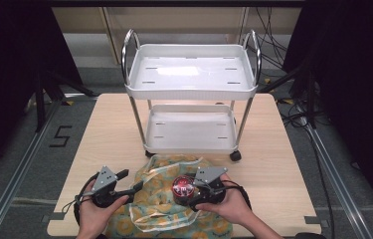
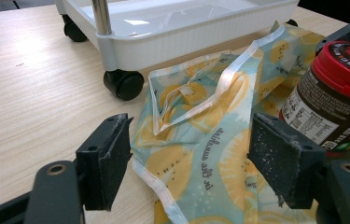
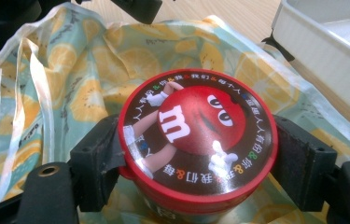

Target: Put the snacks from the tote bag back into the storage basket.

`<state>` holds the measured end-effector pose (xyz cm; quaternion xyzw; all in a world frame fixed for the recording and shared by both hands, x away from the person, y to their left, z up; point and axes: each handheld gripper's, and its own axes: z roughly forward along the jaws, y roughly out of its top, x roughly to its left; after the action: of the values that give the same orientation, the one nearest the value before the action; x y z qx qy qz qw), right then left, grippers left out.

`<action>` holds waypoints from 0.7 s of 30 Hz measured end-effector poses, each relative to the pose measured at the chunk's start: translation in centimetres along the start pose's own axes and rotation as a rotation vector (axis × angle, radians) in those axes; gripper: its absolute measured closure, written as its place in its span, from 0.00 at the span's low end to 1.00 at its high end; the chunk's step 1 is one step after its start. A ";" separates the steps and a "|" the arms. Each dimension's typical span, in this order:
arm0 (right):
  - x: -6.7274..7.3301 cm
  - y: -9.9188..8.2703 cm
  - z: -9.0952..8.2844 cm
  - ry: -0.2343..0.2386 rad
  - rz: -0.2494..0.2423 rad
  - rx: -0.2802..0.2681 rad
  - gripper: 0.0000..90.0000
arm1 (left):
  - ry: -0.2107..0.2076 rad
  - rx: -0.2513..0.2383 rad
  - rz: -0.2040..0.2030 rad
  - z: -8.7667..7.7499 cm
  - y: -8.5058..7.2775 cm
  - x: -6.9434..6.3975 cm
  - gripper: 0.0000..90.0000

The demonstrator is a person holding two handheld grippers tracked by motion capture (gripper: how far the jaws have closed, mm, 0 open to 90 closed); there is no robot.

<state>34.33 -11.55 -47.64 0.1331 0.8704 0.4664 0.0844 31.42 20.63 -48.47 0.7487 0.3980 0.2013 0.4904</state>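
A dark jar with a red lid (image 1: pixel 183 189) (image 3: pixel 197 139) (image 2: pixel 336 95) stands upright on a pale blue cloth bag printed with yellow citrus slices (image 1: pixel 164 204) (image 2: pixel 200 154) (image 3: pixel 70 88). My right gripper (image 1: pixel 194 191) (image 3: pixel 196 163) is shut on the jar, one jaw on each side just under the lid. My left gripper (image 1: pixel 129 183) (image 2: pixel 189 161) is open at the bag's left edge, its jaws straddling the cloth and its white trim without pinching it.
A white two-tier cart (image 1: pixel 192 74) with chrome handles and black castors (image 2: pixel 124 84) stands on the wooden table (image 1: pixel 109 134) just behind the bag. Its lower tray (image 1: pixel 190 134) (image 2: pixel 200 37) sits close to the bag's far edge.
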 end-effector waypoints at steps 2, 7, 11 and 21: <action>0.0 0.1 -0.1 -0.002 0.002 -0.006 0.29 | 0.001 0.001 0.001 0.0 0.0 0.0 0.32; 0.0 0.2 -0.2 -0.007 -0.001 -0.010 0.29 | -0.008 -0.006 0.000 0.0 0.0 0.0 0.32; 0.0 0.4 -0.3 -0.006 0.002 -0.022 0.29 | -0.005 -0.004 -0.001 0.0 0.0 0.0 0.32; 0.0 0.7 -0.5 -0.007 -0.007 -0.032 0.29 | 0.005 -0.009 -0.003 -0.2 0.1 0.1 0.32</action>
<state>34.31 -11.63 -46.79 0.1304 0.8629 0.4796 0.0913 31.38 20.77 -48.35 0.7456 0.3992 0.2042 0.4931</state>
